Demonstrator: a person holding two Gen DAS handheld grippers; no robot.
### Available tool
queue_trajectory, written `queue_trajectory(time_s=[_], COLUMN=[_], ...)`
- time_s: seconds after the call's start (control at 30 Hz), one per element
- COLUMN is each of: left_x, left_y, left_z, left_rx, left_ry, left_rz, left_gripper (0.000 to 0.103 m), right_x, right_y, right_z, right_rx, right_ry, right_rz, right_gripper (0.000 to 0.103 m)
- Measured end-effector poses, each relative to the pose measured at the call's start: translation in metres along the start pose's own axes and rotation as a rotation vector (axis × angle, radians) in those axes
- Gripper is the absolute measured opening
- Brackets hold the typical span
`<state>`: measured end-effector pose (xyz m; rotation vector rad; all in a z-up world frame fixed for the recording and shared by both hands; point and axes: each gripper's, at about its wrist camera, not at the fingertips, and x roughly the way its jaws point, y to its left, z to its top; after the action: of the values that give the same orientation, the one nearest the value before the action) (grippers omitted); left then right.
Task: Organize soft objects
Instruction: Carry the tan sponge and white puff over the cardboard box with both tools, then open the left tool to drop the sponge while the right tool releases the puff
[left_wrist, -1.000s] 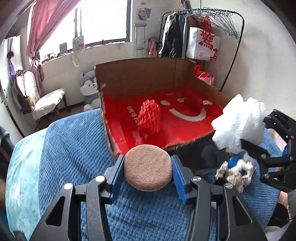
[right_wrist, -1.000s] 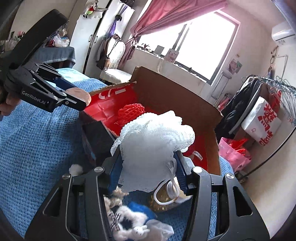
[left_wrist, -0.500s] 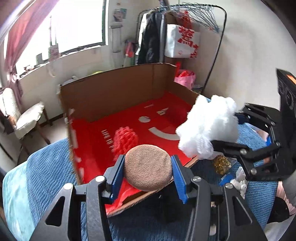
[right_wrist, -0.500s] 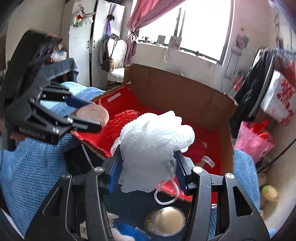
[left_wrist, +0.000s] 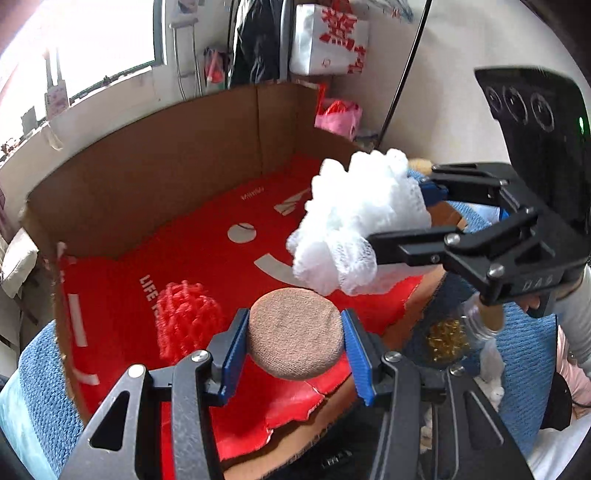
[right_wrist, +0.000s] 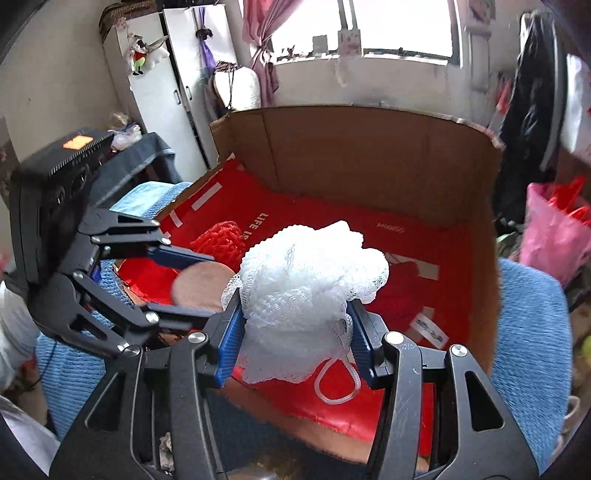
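My left gripper is shut on a round tan powder puff, held over the front edge of a cardboard box lined with red paper. My right gripper is shut on a white mesh bath sponge with a cord loop hanging below, also over the box's front part. In the left wrist view the right gripper comes in from the right with the sponge. In the right wrist view the left gripper holds the puff at the left. A red foam net lies inside the box.
The box sits on a blue knitted blanket. A jar of golden beads and small fluffy items lie on the blanket below the right gripper. A clothes rack, pink bag and white cabinet stand behind.
Both grippers moved forward from above the blanket to over the box's front edge, each still holding its object. The two have drawn close together.
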<state>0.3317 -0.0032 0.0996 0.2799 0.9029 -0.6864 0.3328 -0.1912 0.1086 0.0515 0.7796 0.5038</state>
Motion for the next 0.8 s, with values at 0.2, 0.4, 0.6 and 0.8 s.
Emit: queue_trajectory(time_s=[0.2,0.4,0.6,0.8], left_x=[0.024,0.038,0.047,0.051], left_y=[0.002,0.005,0.005,0.007], left_z=[0.004,0.004,0.003,0.003], left_rx=[0.006,0.006,0.013,-0.005], left_ry=[0.067,0.121,0.155,0.174], left_rz=[0.015,0.026,0.033,0.025], left_gripper=[0.052,0.052,0.052,0.053], right_x=[0.023,0.036,0.046,0.05], right_y=[-0.012,-0.018,-0.017,-0.018], right_z=[0.003,0.002,0.004,0.003], right_rx=[0.003,-0.001,-0.004,0.0], right_ry=[0.047,0.081,0.109,0.131], right_rz=[0.024,0.033,0.03,0.026], right_gripper=[0.049,0.049,0.053,0.057])
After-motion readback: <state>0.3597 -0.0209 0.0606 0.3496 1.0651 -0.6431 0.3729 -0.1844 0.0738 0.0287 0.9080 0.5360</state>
